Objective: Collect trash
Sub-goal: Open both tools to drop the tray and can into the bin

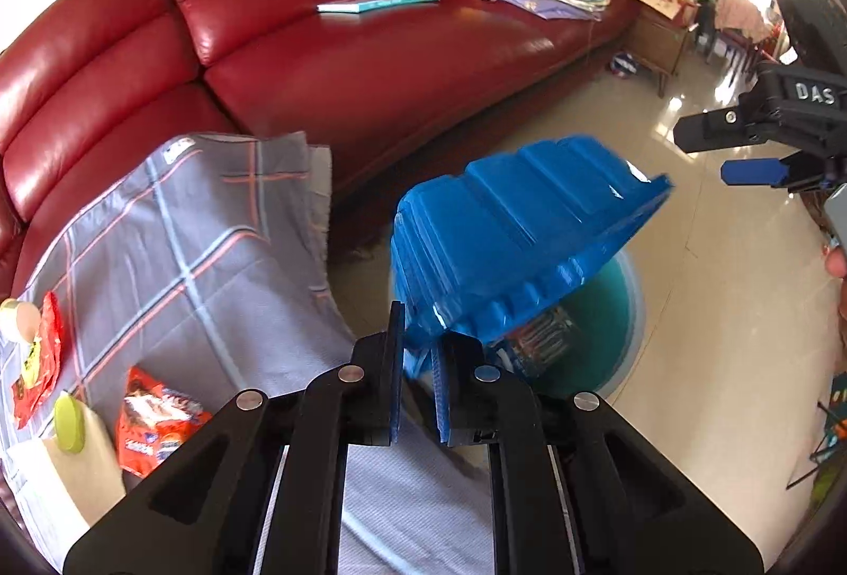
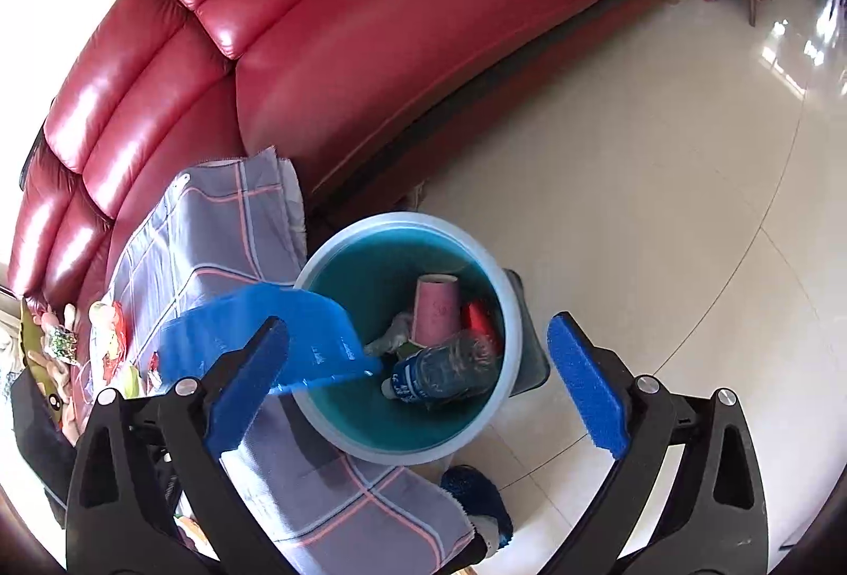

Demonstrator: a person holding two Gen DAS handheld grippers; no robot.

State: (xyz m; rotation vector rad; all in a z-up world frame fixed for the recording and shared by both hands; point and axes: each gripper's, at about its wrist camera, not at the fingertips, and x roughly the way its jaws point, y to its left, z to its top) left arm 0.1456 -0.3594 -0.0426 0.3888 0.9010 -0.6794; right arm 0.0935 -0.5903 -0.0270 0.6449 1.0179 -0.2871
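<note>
The left gripper (image 1: 418,376) is clenched on the edge of a blue plastic tray (image 1: 508,231), which juts toward one o'clock over the bin (image 2: 323,257); the right gripper (image 2: 418,379) stands released, nothing between its pads, above that bin, where a bottle (image 2: 444,371) and pink cup (image 2: 436,310) already lie; the step looks like the drop; next, carry the tray fully over the rim, then let go; wrappers (image 1: 153,421) at eight o'clock wait on the cloth (image 1: 212,246).
</note>
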